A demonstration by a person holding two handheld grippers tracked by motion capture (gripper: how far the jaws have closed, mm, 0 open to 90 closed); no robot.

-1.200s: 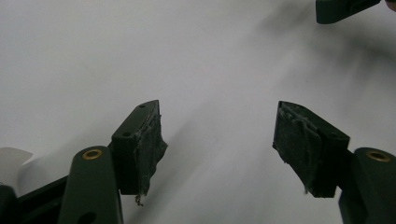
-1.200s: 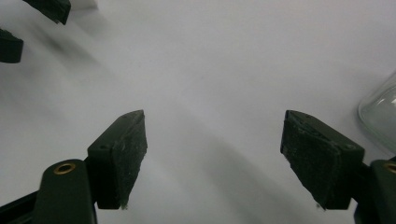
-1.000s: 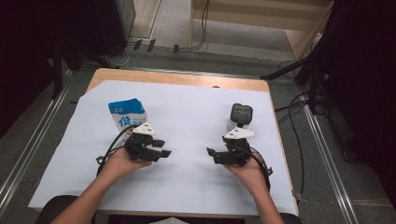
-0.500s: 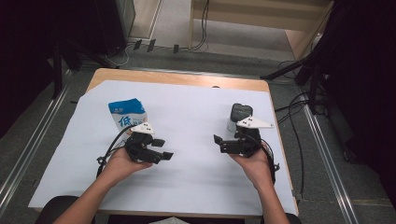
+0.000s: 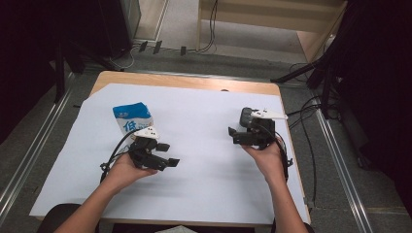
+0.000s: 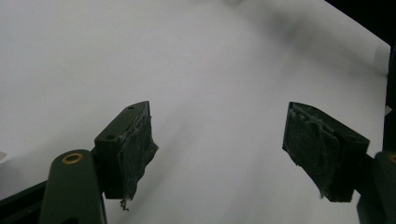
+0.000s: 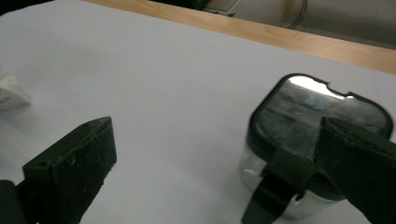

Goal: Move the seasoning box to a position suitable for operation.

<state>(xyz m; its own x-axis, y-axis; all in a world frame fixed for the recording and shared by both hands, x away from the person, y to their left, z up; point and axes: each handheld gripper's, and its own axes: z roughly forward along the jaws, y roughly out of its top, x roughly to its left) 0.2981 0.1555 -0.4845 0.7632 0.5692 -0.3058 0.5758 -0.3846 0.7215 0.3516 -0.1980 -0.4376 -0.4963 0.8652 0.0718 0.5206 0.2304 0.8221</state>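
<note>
Close by the right gripper (image 5: 233,134) stood the small clear container (image 7: 314,140) with its dark, glossy lid, resting upright on the white sheet (image 5: 204,121) toward the table's right side. In the right gripper view the container sat at the right-hand jaw rather than squarely between the two: that jaw overlapped its front edge, though whether it touched could not be told, while the other jaw stood well apart across bare sheet. The jaws were spread wide and held nothing. In the high view the container (image 5: 246,115) showed just beyond the gripper body, half hidden by it.

Outward to the left, the left gripper (image 5: 167,155) rested low over the sheet in the person's left hand (image 5: 122,170), its jaws also parted wide, with only plain white sheet between the frayed pads (image 6: 137,149). Just behind it stood a blue and white carton (image 5: 132,118), near the gripper's grey plate. The wooden table edge (image 5: 194,81) showed past the sheet's far side.
</note>
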